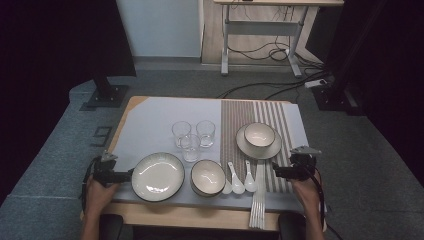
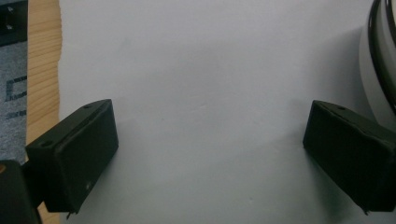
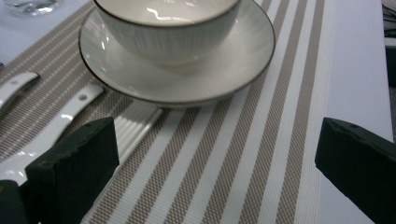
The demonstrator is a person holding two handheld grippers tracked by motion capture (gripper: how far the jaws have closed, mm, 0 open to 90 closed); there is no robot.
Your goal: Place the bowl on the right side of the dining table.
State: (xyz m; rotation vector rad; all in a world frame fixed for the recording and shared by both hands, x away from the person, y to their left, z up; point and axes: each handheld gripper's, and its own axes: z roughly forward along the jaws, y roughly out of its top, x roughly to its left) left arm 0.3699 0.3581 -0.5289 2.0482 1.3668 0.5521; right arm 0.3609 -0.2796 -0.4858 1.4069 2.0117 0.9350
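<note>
The jaws of the left gripper (image 2: 210, 154) are spread wide with nothing between them but the pale grey table cover (image 2: 205, 70), and the rim of the large plate (image 2: 380, 60) is seen just beside the jaw on the right of that view. In the high view this gripper is held low at the table's left edge, pointing toward the large plate (image 1: 158, 176), which is empty. The jaws of the right gripper (image 3: 215, 172) are likewise released and empty, resting over the striped mat (image 3: 243, 154). Ahead of them a bowl (image 3: 168, 28) sits in a small plate (image 3: 219, 70); nothing is seen inside the bowl. White spoons (image 3: 60, 116) lie near the jaw on the left of that view. A second bowl (image 1: 207, 177) stands empty between the large plate and the spoons. Three glasses (image 1: 192, 135) stand empty behind. Both forearms are brought in from the near edge.
</note>
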